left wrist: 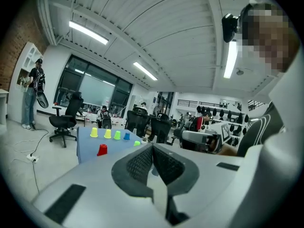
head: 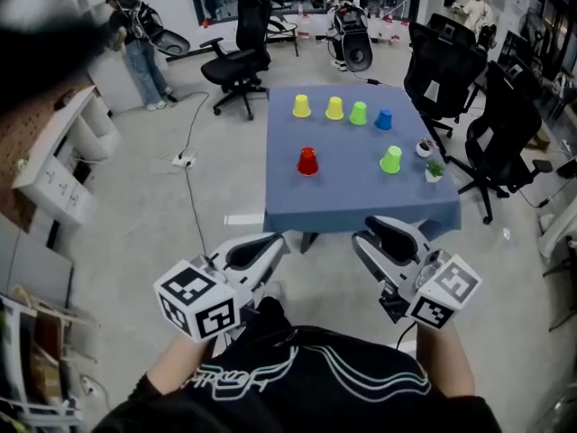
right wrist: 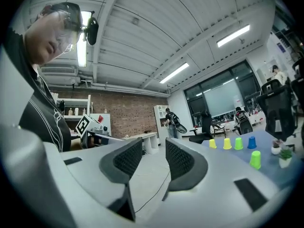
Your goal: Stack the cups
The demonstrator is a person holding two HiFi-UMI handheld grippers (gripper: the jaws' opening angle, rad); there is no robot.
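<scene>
— Head view: 6 cups on the desk (head: 361, 197), with the red cup (head: 307, 161) near-left, the lime cup (head: 391, 159) near-right and 4 in the far row (head: 334, 107). Are both tools well short of them?
— Yes. Your left tool (left wrist: 153, 163) is closed and empty; the right tool (right wrist: 154, 160) stands apart, also empty. Reach forward, open wide and grip 1 cup squarely. Only the left gripper view catches the red cup.

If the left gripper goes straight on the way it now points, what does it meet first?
Probably the near edge of the blue tablecloth. The left gripper points slightly downward at that side of the table, and nothing shows in between, though depth is hard to judge.
</scene>
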